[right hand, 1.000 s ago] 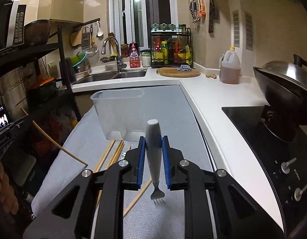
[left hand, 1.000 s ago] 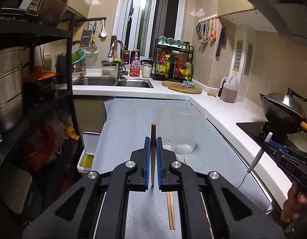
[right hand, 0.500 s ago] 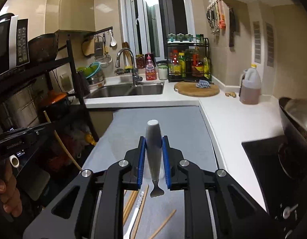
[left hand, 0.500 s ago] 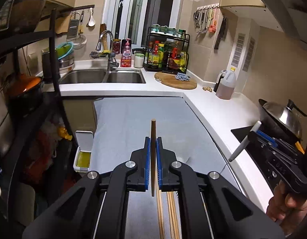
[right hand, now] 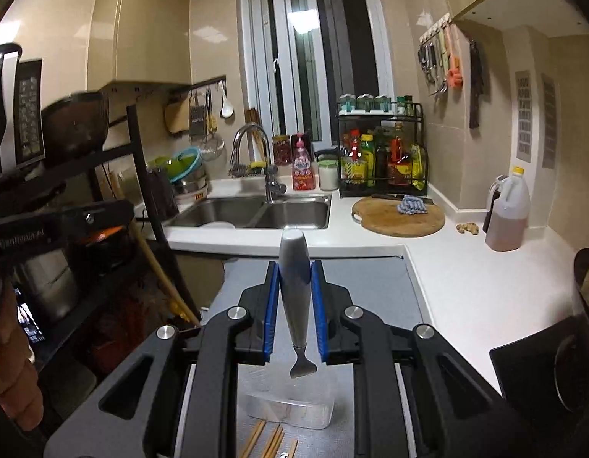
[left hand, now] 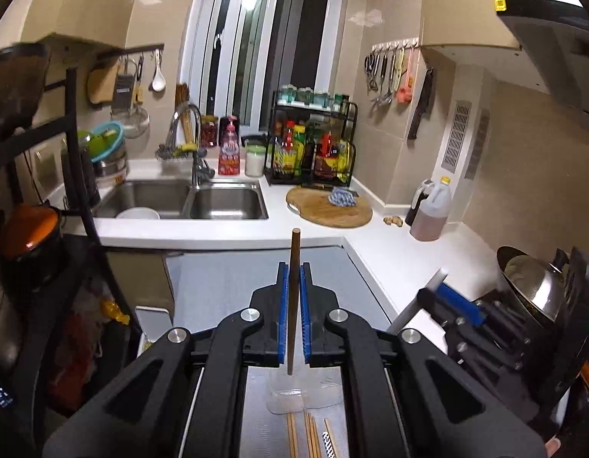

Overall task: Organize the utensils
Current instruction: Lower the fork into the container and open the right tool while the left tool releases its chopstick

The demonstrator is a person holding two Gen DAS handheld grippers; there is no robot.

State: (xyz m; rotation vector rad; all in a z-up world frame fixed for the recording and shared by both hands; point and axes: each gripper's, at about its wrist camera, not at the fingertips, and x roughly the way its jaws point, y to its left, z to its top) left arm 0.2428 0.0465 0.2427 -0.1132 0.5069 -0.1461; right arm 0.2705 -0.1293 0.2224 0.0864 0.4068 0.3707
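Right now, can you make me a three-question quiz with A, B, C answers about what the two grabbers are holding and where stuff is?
1. Where is the clear plastic container?
A. in the sink
B. on the grey mat below both grippers
C. on the stove

2. What colour are the gripper pads?
A. red
B. green
C. blue

3. What is the right gripper doing?
A. clamping a grey-handled fork
B. hanging open
C. clamping a spoon

Answers:
1 B, it shows under the fingers in both views.
2 C, blue strips line the fingers.
3 A, the handle sits between the pads, tines down; the left gripper clamps a brown chopstick.
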